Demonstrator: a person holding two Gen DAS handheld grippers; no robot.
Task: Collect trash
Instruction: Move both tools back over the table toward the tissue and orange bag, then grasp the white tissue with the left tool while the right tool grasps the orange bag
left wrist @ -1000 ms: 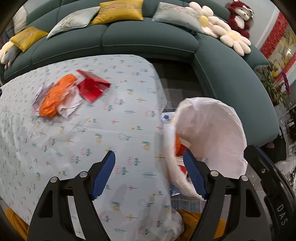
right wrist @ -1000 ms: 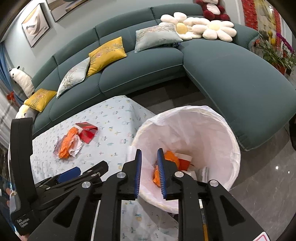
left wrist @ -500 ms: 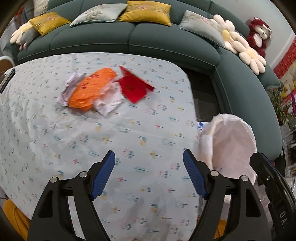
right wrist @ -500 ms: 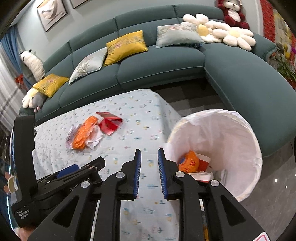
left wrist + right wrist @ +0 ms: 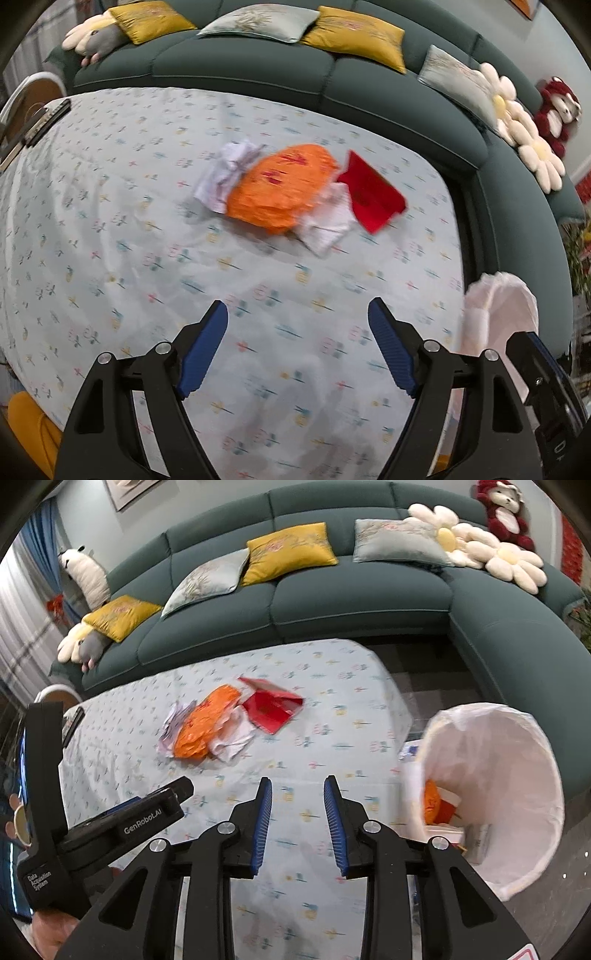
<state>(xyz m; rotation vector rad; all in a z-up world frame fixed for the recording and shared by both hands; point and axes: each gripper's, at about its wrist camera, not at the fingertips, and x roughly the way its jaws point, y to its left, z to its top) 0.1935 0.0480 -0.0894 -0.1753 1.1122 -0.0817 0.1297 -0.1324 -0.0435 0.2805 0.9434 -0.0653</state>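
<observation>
A trash pile lies on the table with the flowered cloth: an orange wrapper, a red packet and crumpled white paper. The pile also shows in the right wrist view, with the orange wrapper and red packet. My left gripper is open and empty, hovering over the cloth short of the pile. My right gripper is open and empty above the table's near part. A white-lined bin stands off the table's right end and holds orange trash.
A dark green curved sofa with yellow and grey cushions wraps behind and to the right of the table. Flower cushions and a red plush sit on it. A dark remote lies at the table's far left edge.
Both grippers swung left from the bin toward the table; the trash pile is nearer and more central. My right gripper's jaws went from nearly shut to open.
</observation>
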